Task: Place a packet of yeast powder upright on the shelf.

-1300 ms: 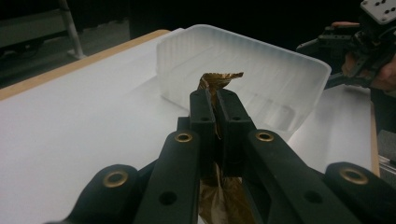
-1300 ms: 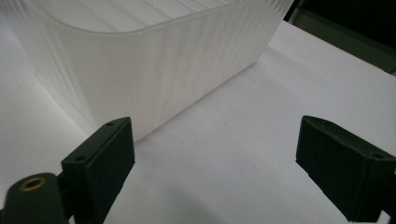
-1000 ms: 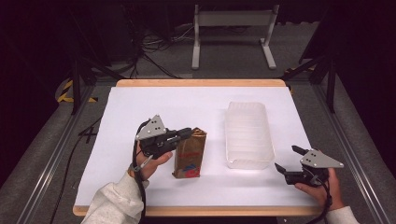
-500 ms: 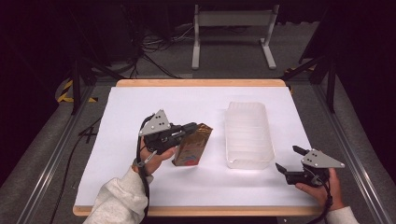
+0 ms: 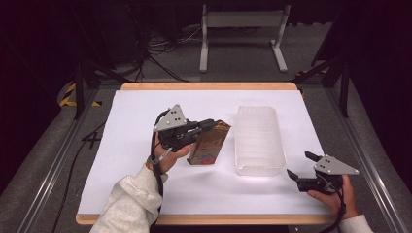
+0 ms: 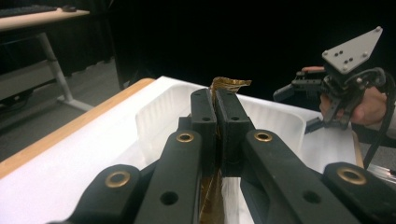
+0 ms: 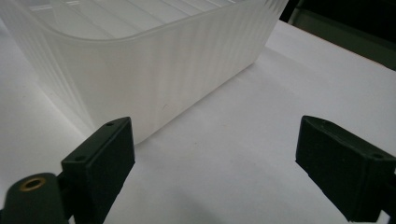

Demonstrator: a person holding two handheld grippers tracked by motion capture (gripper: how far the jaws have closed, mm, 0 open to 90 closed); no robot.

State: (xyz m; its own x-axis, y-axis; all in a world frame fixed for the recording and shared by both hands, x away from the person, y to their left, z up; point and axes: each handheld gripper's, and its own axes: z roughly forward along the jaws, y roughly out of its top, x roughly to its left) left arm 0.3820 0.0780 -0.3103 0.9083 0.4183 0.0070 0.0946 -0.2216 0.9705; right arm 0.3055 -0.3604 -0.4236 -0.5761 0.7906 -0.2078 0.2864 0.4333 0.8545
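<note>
A white-covered table with a pale wooden rim (image 5: 204, 86) carries a translucent, ribbed, rectangular plastic tub (image 5: 258, 141) standing right of centre; its interior looks bare, with nothing visible inside through its walls or over its rim in the high view or in the right gripper view, where its rounded corner (image 7: 154, 79) rises just ahead of the jaws. Just left of the tub, apart from it, is a gold-brown foil pouch with red and blue print (image 5: 210, 143), tilted with its top leaning toward the tub. The left gripper (image 5: 208, 124) is clenched on the pouch's upper edge; in the left gripper view its two black jaws press together on the crinkled gold foil (image 6: 229, 84), which sticks up past the jaw tips with the tub behind it. The right gripper (image 5: 301, 166) sits near the table's front right corner, close to the tub's near end, its jaws spread wide and grasping nothing, above bare white table surface.
</note>
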